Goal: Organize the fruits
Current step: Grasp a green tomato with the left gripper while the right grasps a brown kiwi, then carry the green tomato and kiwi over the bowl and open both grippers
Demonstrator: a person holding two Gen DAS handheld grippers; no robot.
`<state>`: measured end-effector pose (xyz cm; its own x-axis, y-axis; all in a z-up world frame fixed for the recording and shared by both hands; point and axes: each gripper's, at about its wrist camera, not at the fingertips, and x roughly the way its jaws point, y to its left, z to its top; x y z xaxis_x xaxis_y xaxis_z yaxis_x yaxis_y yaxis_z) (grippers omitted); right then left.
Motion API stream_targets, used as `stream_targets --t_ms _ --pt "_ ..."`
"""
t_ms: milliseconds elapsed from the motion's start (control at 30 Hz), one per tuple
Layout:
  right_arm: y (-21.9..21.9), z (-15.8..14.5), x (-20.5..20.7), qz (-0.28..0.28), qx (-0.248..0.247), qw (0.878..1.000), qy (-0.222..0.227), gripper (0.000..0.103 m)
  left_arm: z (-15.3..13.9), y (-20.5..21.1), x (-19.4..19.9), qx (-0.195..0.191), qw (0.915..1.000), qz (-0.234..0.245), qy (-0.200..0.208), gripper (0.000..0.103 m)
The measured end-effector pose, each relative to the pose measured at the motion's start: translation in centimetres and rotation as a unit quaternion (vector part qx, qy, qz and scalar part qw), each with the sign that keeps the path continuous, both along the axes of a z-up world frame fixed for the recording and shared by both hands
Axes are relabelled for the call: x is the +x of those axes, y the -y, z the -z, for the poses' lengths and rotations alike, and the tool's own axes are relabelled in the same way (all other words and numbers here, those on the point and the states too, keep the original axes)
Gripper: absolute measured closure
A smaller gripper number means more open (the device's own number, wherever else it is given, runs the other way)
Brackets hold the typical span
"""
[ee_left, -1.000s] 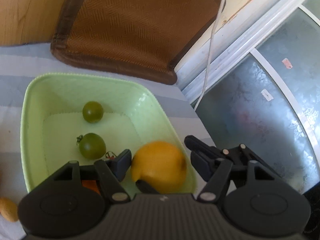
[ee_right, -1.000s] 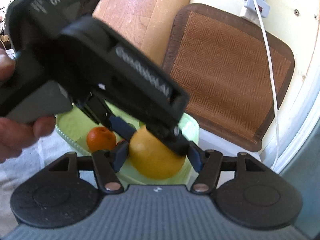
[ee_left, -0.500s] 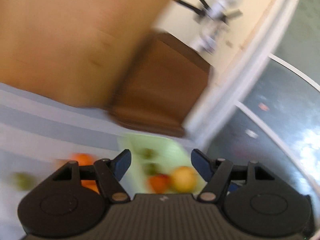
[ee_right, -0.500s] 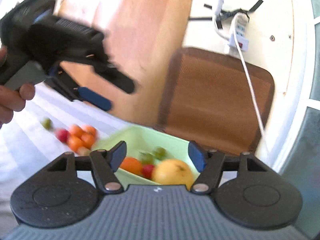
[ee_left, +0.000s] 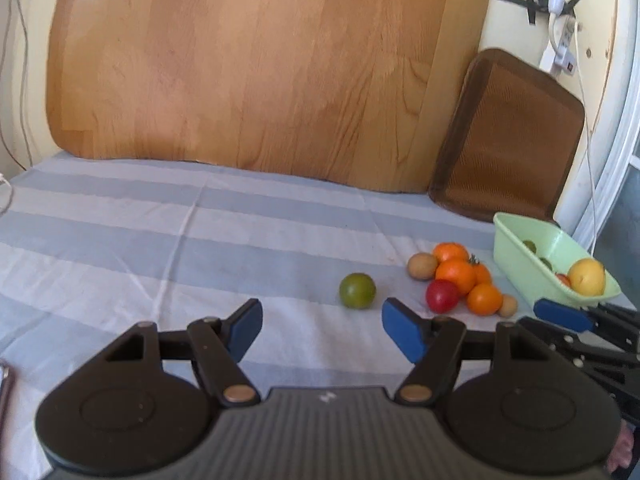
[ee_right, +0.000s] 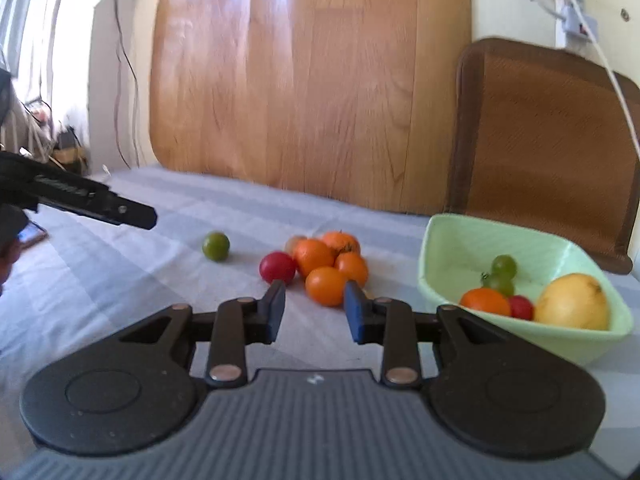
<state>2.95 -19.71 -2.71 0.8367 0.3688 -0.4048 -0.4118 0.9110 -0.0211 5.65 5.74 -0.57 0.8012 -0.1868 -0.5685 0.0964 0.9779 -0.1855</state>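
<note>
Orange fruits (ee_right: 326, 266) are left piled by the green basket (ee_right: 444, 240); left gripper (ee_left: 322, 328) is kept open and empty, right gripper (ee_right: 315, 312) is being closed on nothing.

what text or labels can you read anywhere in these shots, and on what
None can be read.
Left hand-held gripper: pale lettering along its side in the right wrist view, too blurred to read.
Gripper bodies: a small white mark on each grey ribbed top, not legible as text.
Power strip: a small red spot, no readable label.
</note>
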Motion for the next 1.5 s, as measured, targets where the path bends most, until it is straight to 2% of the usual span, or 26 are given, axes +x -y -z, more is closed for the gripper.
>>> stream_targets --t_ms 200,333,400,467,500,600,800,867,933,1133,1300,1400,1500 --pt "-0.9 0.5 1.2 0.039 -0.041 0.998 -0.014 0.066 1.1 1.4 2.4 0.011 0.9994 0.032 -0.005 0.036" --pt "-0.7 1.0 2.0 0.065 -0.045 0.996 -0.031 0.066 1.8 2.0 3.9 0.027 0.9982 0.053 -0.005 0.037" --pt "-0.5 1.1 2.3 0.075 -0.043 0.995 -0.044 0.066 2.1 2.4 4.6 0.034 0.9976 0.060 -0.008 0.043" --pt "-0.4 1.3 2.7 0.078 -0.044 0.994 -0.056 0.066 2.3 2.8 5.1 0.038 0.9965 0.074 -0.010 0.056" --pt "-0.4 1.4 2.9 0.077 -0.044 0.994 -0.059 0.066 2.6 3.2 5.4 0.045 0.9958 0.078 -0.014 0.058" --pt "-0.4 1.5 3.6 0.083 -0.038 0.993 -0.072 0.067 3.2 3.5 5.5 0.060 0.9952 0.077 -0.010 0.075" --pt "-0.3 1.5 4.4 0.084 -0.026 0.993 -0.080 0.068 2.8 2.6 3.6 0.018 0.9955 0.092 -0.010 0.075" --pt "-0.3 1.5 4.3 0.074 -0.023 0.994 -0.080 0.080 2.6 2.9 2.7 0.014 0.9950 0.099 -0.008 0.075" --pt "-0.4 1.5 4.0 0.069 -0.023 0.995 -0.075 0.081 2.3 3.3 1.7 0.004 0.9944 0.105 -0.005 0.075" --pt "-0.7 1.5 -0.2 0.041 -0.032 0.997 -0.057 0.081 1.7 5.3 -1.4 -0.020 0.9896 0.142 -0.005 0.075" --pt "0.1 1.6 -4.1 0.026 -0.013 0.997 -0.071 0.081 3.0 7.6 -3.0 -0.004 0.9844 0.173 -0.029 0.074" --pt "0.3 1.8 -4.9 0.022 -0.013 0.997 -0.073 0.080 3.3 8.5 -3.9 0.019 0.9864 0.163 -0.011 0.074" --pt "0.4 1.9 -4.6 0.020 -0.010 0.997 -0.072 0.079 3.5 8.6 -4.0 0.017 0.9879 0.154 -0.008 0.074"
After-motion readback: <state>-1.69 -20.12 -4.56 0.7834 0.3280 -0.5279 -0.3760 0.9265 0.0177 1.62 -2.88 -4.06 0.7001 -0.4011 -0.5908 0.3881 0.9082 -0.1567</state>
